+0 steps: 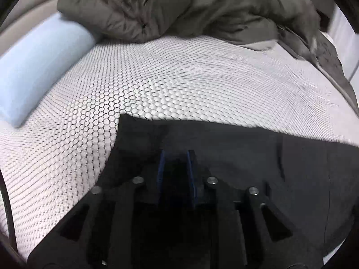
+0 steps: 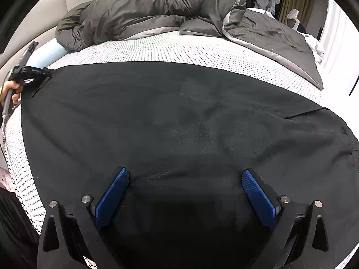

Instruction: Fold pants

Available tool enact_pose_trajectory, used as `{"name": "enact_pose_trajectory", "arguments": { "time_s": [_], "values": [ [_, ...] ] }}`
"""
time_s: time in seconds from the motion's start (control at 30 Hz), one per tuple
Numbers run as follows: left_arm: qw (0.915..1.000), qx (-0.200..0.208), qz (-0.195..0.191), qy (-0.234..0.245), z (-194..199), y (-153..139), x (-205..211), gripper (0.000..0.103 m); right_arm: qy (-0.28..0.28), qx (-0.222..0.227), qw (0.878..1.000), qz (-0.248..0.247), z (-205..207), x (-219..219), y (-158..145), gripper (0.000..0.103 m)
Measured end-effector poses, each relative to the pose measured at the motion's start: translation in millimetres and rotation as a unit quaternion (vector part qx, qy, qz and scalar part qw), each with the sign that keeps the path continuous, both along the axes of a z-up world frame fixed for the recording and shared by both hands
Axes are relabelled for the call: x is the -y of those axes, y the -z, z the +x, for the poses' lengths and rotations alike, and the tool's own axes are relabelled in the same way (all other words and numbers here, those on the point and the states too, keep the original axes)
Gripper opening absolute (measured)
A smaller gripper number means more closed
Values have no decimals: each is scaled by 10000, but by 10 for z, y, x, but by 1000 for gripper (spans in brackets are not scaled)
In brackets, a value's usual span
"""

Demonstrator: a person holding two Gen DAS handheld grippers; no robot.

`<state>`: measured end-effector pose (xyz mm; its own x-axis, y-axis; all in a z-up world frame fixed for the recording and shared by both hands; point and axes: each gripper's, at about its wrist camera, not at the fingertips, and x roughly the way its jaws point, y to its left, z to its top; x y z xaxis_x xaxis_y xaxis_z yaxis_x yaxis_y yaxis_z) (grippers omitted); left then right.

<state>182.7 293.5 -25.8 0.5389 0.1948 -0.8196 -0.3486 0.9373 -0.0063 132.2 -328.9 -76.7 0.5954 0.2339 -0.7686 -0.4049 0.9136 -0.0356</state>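
Black pants lie spread flat across the white patterned mattress. My right gripper is open, its blue pads wide apart just above the near part of the cloth, holding nothing. My left gripper has its blue pads close together, shut on the far left corner of the pants. In the right wrist view the left gripper shows at the far left, pinching that corner of the pants, with the person's hand behind it.
A crumpled grey duvet lies along the far side of the bed, also in the left wrist view. A pale blue pillow lies at the left. The mattress edge drops off at the left.
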Motion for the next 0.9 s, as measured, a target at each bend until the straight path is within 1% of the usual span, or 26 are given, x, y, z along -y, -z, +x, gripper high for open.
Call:
{"name": "enact_pose_trajectory", "arguments": {
  "time_s": [0.03,0.07,0.1,0.13,0.17,0.2,0.23,0.27,0.3,0.33,0.37,0.4,0.43,0.47,0.5,0.53,0.57,0.6,0.63,0.67,0.73,0.77,0.8,0.83,0.87,0.9],
  "values": [
    [9998,112,-20,189,-105,-66,214,27,24,-10,10000,8,-2,2,-9,101],
    [9992,210,-76,343,-242,-120,461,41,51,-10,10000,29,-5,3,-28,101],
    [9982,331,-99,488,-328,-157,684,51,75,12,9999,76,-20,5,-56,101],
    [9969,424,-83,656,-418,-186,922,69,65,72,9998,193,-53,2,-109,102],
    [9956,503,-67,792,-427,-223,1102,81,26,143,9994,304,-94,-5,-163,102],
    [9931,658,-80,966,-519,-229,1385,84,-16,209,9990,396,-128,-21,-208,101],
    [9882,739,-162,1335,-575,-221,1731,88,-84,277,9984,492,-171,-48,-261,102],
    [9850,711,-214,1558,-523,-238,1910,91,-161,314,9978,562,-212,-89,-297,102],
    [9794,604,-255,1909,-523,-166,2248,92,-232,309,9975,584,-235,-139,-307,101],
    [9757,506,-207,2123,-538,-116,2491,92,-293,284,9977,547,-249,-200,-292,101],
    [9691,257,3,2453,-519,2,2782,92,-311,228,9984,413,-248,-275,-242,101],
    [9657,71,215,2588,-515,96,2959,92,-317,176,9989,280,-244,-323,-191,101],
    [9648,-15,322,2609,-532,181,3083,92,-344,107,9993,133,-239,-371,-129,101],
    [9652,-24,331,2593,-556,229,3127,92,-390,21,9992,-32,-244,-397,-57,101],
    [9661,24,277,2566,-598,246,3151,93,-420,-4,9991,-93,-256,-384,-35,101],
    [9682,66,78,2501,-641,242,3096,94,-450,-3,9989,-119,-277,-342,-36,101],
    [9698,54,9,2437,-675,236,3053,95,-460,0,9988,-152,-324,-237,-49,101],
    [9732,57,-50,2296,-728,224,2975,95,-433,-3,9988,-216,-356,-135,-52,101],
    [9754,67,-47,2204,-774,218,2910,96,-390,1,9989,-252,-385,-19,-54,101],
    [9772,84,-24,2120,-793,221,2820,97,-228,17,9992,-324,-412,193,-48,102],
    [9807,145,-33,1948,-891,203,2779,98,102,23,9991,-401,-435,534,-36,102],
    [9814,175,-60,1912,-853,214,2689,98,471,100,9971,-584,-442,803,-27,102],
    [9823,218,-81,1861,-852,212,2656,98,695,112,9959,-574,-447,986,-29,102],
    [9839,230,-40,1771,-868,186,2706,98,905,98,9949,-445,-454,1171,-41,102],
    [9849,233,5,1717,-710,200,2609,97,1139,73,9932,-213,-464,1389,-62,101],
    [9854,259,55,1680,-710,157,2705,97,1193,70,9928,-78,-480,1478,-78,101]
  ]
}}
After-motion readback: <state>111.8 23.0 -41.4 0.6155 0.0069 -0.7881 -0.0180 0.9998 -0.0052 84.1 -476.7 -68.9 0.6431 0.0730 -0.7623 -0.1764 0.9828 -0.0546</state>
